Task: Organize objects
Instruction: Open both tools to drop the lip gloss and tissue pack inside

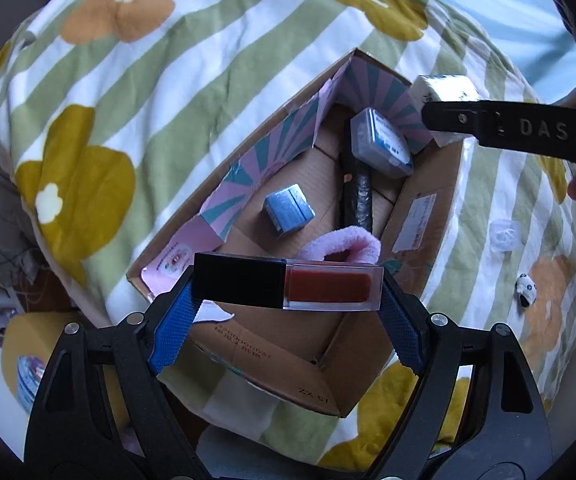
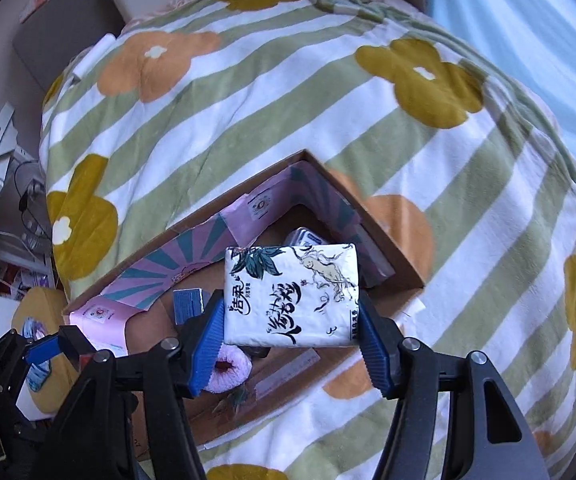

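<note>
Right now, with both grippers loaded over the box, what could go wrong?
1. The left gripper pinches the lip gloss end to end across its tips; so narrow a grip may let it twist or slip out early.
2. The tissue pack in the right gripper is soft and may sag or drop askew onto the blue case below.
3. Both grippers hang over the same cardboard box, so they could bump on release.

A cardboard box [image 1: 420, 216] sits on the blanket [image 1: 192, 72], small boxes [image 1: 289, 209] inside.

Right tool [image 2: 290, 320] gripping tissue pack [image 2: 292, 294], above cardboard box [image 2: 392, 256]
</note>
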### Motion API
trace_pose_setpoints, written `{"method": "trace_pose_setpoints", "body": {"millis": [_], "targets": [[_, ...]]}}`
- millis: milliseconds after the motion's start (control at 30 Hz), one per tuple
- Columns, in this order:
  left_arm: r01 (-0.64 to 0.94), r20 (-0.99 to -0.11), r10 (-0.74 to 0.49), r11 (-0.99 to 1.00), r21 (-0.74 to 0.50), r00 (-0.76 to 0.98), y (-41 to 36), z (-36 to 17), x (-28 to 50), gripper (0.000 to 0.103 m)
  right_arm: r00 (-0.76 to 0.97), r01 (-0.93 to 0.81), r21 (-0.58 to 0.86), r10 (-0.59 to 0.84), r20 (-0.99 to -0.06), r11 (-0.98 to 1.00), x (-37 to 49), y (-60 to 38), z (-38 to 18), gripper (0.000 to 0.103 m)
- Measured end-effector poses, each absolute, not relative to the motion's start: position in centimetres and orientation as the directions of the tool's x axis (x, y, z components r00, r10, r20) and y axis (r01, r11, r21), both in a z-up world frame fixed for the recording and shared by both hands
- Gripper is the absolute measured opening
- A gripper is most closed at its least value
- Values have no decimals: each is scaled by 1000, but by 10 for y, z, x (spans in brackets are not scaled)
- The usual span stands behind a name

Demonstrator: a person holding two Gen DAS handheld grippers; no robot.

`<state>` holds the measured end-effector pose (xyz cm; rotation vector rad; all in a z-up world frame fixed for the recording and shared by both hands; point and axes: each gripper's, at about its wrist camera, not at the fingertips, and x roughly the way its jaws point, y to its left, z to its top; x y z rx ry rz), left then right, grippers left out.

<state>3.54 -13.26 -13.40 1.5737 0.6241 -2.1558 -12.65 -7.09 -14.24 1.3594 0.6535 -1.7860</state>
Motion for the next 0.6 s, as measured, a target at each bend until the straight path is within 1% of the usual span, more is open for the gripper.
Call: {"method": "trace_pose_setpoints", "body": {"millis": [167, 300, 400, 600], "targets": [[538, -976, -52, -840, -71, -210, -124, -166, 23, 82, -36, 879, 87, -247, -968, -468, -123, -106, -190, 57], [508, -985, -30, -859, -60, -167, -116, -185, 11, 82, 7, 905, 98, -215, -977, -415, -119, -122, -217, 57], [477, -991, -25, -878, -42, -132, -112, -195, 5, 82, 11, 921, 87, -198, -980, -379, -116, -127, -225, 57], [477, -993, -14, -878, -44, -118, -109, -198, 2, 82, 28, 936, 95, -195, -980, -338, -117, -131, -223, 57]]}}
